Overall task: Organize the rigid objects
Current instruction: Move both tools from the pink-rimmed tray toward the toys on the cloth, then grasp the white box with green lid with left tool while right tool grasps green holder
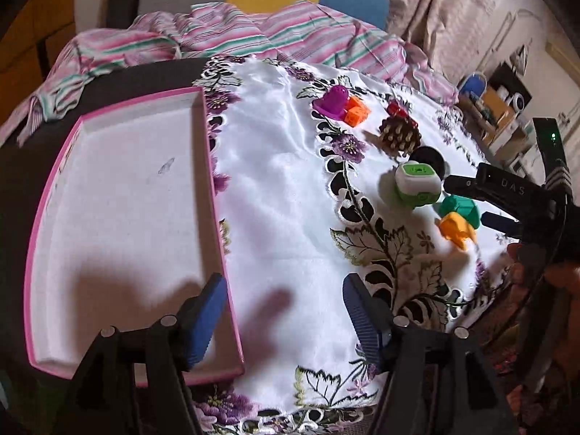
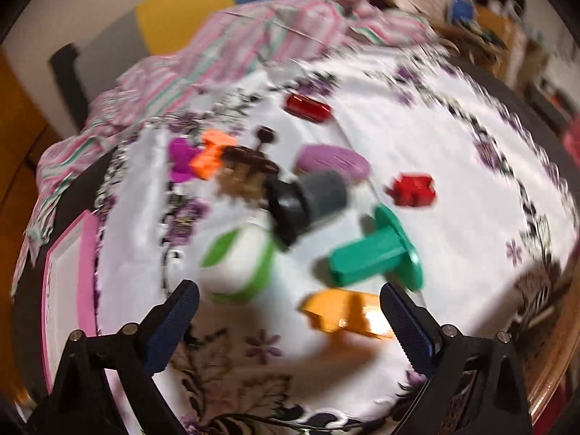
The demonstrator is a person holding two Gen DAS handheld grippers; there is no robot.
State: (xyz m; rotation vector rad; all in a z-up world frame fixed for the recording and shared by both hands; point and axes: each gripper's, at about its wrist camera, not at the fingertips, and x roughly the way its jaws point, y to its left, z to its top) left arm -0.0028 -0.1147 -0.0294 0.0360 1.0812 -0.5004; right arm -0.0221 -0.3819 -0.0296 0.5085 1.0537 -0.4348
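Two claws: left claw (image 1: 282, 311) and right claw (image 2: 290, 322) are both standing spread, pinching nothing.
Toys: lying right of the pink tray (image 1: 217, 195) on the desk.
Orange piece (image 2: 344, 311): looking light, stiff, slippery; gripping across its flat sides.

The whole right wrist view is smeared by motion blur, so the pine cone (image 2: 246, 174) and the purple toy (image 2: 181, 159) lose their outlines. In the left wrist view, the right gripper (image 1: 471, 199) hides part of the green piece (image 1: 460, 208), and the shelf clutter (image 1: 500, 105) is too small to tell.
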